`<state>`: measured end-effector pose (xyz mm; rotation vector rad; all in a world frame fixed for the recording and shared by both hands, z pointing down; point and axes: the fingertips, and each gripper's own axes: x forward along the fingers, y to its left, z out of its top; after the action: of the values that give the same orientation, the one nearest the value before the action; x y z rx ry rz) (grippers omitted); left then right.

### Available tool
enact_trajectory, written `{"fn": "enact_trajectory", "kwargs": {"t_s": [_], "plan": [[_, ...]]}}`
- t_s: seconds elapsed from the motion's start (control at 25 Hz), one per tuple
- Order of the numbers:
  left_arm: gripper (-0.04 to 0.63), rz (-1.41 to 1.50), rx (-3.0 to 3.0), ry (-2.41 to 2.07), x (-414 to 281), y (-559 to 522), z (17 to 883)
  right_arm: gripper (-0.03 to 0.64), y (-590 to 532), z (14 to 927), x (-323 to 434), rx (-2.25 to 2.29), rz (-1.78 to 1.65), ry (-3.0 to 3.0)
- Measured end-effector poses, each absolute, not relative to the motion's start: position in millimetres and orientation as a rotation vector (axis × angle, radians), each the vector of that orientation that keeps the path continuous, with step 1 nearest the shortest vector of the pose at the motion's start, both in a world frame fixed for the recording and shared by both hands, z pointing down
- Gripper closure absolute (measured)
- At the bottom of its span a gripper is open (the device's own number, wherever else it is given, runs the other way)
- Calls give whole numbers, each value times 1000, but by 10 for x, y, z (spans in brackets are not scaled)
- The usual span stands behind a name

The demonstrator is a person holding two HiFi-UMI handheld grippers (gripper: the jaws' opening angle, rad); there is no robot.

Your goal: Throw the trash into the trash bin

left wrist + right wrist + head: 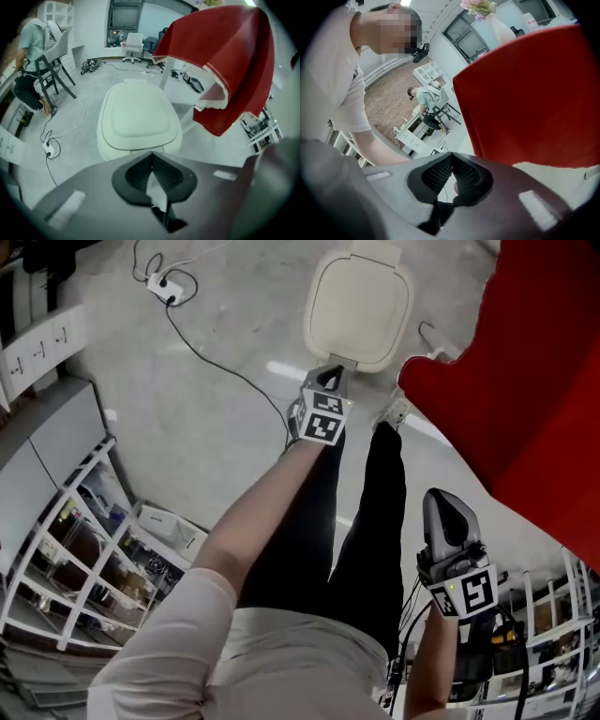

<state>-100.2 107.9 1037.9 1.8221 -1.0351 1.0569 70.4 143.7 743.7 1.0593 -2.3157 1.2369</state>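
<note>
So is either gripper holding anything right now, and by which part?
The left gripper is shut on a white paper scrap, pinched by one edge between its pads. The right gripper is shut with nothing in it.

We see a cream trash bin (358, 306) on a pale grey floor (216, 427), beside a bright red tablecloth (525, 371) with a white-lined hem. The left gripper (333, 381) and right gripper (442, 502) are dark grey, and each bears a cube of black-and-white square markers. A white tissue scrap (157, 192) shows against ribbed black pads (138, 174). The trousers (375, 521) are black and the shirt (281, 662) is pale beige.
</note>
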Motion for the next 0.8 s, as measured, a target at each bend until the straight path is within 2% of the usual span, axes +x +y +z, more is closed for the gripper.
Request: {"fn": "enact_trajectory", "kwargs": {"t_s": [0.44, 0.8], "plan": [[589, 1036, 1698, -1077, -1021, 1079, 10582, 617, 1489, 7638, 810, 1107, 1251, -2302], [592, 1021, 1769, -1051, -982, 1003, 10445, 617, 1495, 7313, 736, 1116, 1194, -2342]]}}
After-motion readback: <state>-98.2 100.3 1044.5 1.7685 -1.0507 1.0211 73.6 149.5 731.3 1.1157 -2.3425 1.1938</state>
